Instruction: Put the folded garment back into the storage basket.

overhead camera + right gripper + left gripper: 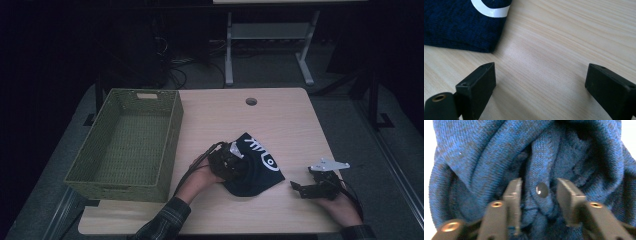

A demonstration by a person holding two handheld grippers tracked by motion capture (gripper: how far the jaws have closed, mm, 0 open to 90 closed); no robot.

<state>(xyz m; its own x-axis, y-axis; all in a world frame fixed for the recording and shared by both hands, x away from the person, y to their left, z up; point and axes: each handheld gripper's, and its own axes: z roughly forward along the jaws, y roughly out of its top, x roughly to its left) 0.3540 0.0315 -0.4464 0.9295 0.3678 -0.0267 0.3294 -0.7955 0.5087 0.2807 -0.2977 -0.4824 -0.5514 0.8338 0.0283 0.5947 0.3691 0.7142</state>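
the dark blue knit garment (254, 167) lies bunched on the light wooden tabletop (280, 120), a little right of the middle and toward the near edge, with a white printed mark facing up on its far-right part. in the left gripper view the knit (486, 157) rises in thick folds, and a small dark button (541, 189) sits on a ridge of fabric that stands between the two black jaws. the left gripper (229, 161) presses down on the garment's left side, its cable trailing back over the person's left hand (200, 180); its jaws are narrowed around that fold and the pads look to be pinching the cloth, so it grips the garment. the right gripper (300, 189) rests low over bare tabletop, near the garment's right corner but apart from it, held by the right hand (342, 207). in the right gripper view its jaws stand wide open with only wood grain between them, and the garment's corner (461, 27) lies beyond the left jaw. a green woven basket (172, 125) stands at the left end of the tabletop, well apart from the garment.
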